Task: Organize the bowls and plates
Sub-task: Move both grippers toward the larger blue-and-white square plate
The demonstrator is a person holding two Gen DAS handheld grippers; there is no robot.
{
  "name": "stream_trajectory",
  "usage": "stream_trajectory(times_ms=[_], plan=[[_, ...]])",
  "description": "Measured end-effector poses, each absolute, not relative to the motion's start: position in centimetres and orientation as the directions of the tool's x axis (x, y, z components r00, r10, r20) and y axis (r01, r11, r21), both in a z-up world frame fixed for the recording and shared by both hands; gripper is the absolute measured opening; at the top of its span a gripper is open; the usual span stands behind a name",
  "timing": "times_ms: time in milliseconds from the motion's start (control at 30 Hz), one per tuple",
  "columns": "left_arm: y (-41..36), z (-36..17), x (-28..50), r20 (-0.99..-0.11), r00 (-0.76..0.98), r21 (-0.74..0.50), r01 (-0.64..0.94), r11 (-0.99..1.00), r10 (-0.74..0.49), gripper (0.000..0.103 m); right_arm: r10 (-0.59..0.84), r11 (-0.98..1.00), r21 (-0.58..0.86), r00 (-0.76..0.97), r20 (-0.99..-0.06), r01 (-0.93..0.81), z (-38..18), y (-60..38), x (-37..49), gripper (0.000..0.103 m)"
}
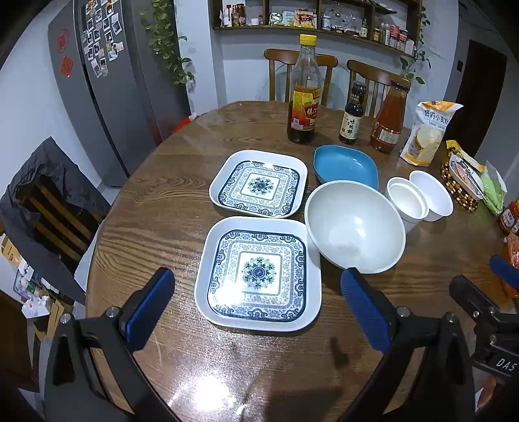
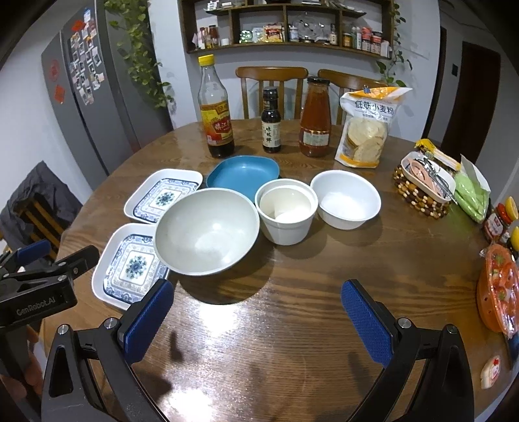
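Crowding is the hazard: the large white bowl (image 2: 207, 231) overhangs the near patterned square plate (image 1: 258, 273), with the nested white cups (image 2: 286, 211) just beside it. Both the left gripper (image 1: 258, 311) and right gripper (image 2: 258, 319) hover spread and empty over the wooden table (image 2: 292, 324); lifting that plate could tip the bowl.

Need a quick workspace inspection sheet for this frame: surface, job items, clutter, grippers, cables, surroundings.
Surface: round wooden table, glossy, with glare near the front edge.
Job's things: two patterned square plates apart; blue dish; large white bowl; nested white cups; small white bowl. All empty, nothing stacked except the cups.
Clutter: three sauce bottles, flour bag, beaded basket, packets at the right edge.
Grippers: left gripper and right gripper open, holding nothing.
Cables: nothing seen.
Surroundings: fridge, chairs, wall shelf.
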State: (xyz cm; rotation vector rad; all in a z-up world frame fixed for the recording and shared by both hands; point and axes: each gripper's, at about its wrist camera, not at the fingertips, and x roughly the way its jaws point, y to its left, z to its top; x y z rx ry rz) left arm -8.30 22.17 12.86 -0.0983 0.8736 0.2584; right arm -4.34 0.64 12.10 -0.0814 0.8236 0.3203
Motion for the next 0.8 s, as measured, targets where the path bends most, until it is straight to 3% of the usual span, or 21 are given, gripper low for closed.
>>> stream_trajectory(times_ms=[333, 800], plan=[[21.8, 12.5, -7.3, -0.768, 0.620, 0.042, -0.208, 0.977, 0.164, 0.103, 0.221, 0.961, 0.049, 0.647, -0.730, -0.273, 12.2, -0.1, -4.8, 0.103], [22.7, 11.3, -7.3, -0.778, 0.624, -0.046, -0.174, 0.984, 0.074, 0.103, 0.289, 0.938, 0.099, 0.589, -0.754, -0.333, 10.5, 2.1, -5.9, 0.103]])
